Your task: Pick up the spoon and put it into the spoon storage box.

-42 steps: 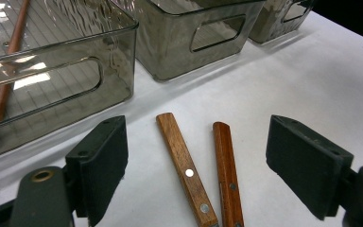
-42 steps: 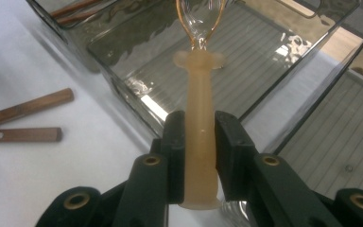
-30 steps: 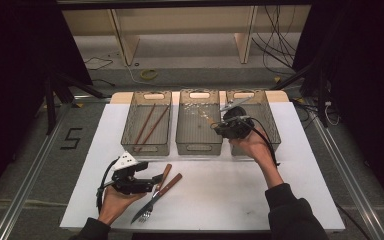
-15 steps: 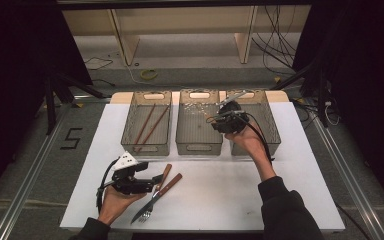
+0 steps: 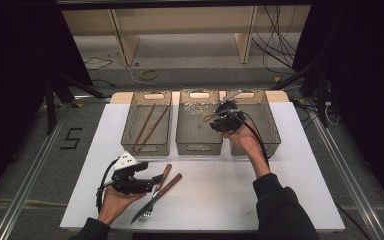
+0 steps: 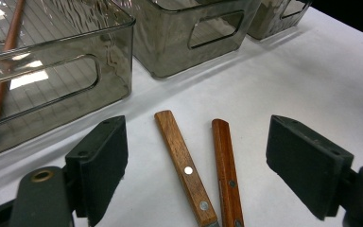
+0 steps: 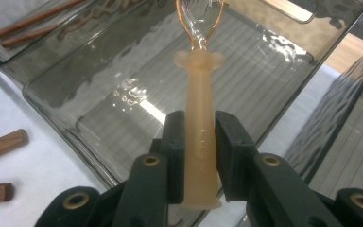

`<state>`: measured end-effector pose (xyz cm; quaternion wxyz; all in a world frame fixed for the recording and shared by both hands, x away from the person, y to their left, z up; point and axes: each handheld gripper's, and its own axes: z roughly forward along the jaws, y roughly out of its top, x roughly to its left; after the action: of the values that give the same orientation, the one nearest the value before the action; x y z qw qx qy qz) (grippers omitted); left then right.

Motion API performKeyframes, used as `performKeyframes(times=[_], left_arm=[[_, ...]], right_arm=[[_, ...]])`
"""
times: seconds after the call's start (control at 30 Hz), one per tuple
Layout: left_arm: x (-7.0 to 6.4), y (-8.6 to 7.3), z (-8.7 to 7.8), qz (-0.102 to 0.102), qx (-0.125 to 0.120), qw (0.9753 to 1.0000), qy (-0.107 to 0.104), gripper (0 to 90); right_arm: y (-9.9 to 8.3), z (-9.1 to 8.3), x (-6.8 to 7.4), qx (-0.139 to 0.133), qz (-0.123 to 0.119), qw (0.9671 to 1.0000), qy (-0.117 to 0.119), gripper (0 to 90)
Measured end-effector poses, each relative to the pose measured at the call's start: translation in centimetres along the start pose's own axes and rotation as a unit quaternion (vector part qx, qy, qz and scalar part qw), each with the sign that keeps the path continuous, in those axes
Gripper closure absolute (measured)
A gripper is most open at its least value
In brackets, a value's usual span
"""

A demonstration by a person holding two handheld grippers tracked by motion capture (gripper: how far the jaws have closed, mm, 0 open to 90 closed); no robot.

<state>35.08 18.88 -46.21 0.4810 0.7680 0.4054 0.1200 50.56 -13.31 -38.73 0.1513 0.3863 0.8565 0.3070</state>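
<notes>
My right gripper (image 7: pixel 199 137) is shut on the handle of a translucent peach plastic spoon (image 7: pixel 199 94). It holds the spoon over the empty middle bin (image 7: pixel 123 137), bowl pointing away. In the high view that right gripper (image 5: pixel 216 119) hovers at the middle bin's (image 5: pixel 200 148) right side. My left gripper (image 6: pixel 197 144) is open on the white table, its jaws standing either side of two wooden utensil handles (image 6: pixel 183 163). The high view shows the left gripper (image 5: pixel 155 179) near the front left, with a fork (image 5: pixel 145 214) lying there.
Three grey see-through bins stand in a row at the back. The left bin (image 5: pixel 129 120) holds brown chopsticks (image 5: pixel 147 125). The right bin (image 5: pixel 272 131) sits behind the person's right forearm. Cables and shelving lie beyond the table's far edge.
My right gripper has shifted a little to the left with the spoon, further over the middle bin. The left gripper has stayed in place, open.
</notes>
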Motion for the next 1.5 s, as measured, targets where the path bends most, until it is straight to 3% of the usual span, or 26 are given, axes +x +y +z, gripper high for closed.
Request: performKeyframes(times=[0.43, 0.53, 0.83, 1.5], left_arm=[[0.0, 0.0, 0.0, 0.0, 0.001, 1.0, -0.001, 20.8], [0.0, 0.0, 0.0, 0.0, 0.001, 1.0, 0.0, 20.8], [0.0, 0.0, 0.0, 0.001, 0.001, 1.0, 0.002, 20.8], [0.2, 0.1, 0.0, -0.003, 0.002, 1.0, 0.005, 20.8]], right_arm=[[0.3, 1.9, 0.2, 0.01, 0.009, 0.9999, 0.006, 72.6], [0.5, 2.2, 0.2, 0.015, 0.018, 0.9996, 0.013, 56.3], [0.2, 0.3, 0.0, -0.016, 0.031, 0.9991, 0.023, 42.3], [-2.9, -3.8, -0.1, -0.074, 0.037, 0.9959, 0.037, 35.4]])
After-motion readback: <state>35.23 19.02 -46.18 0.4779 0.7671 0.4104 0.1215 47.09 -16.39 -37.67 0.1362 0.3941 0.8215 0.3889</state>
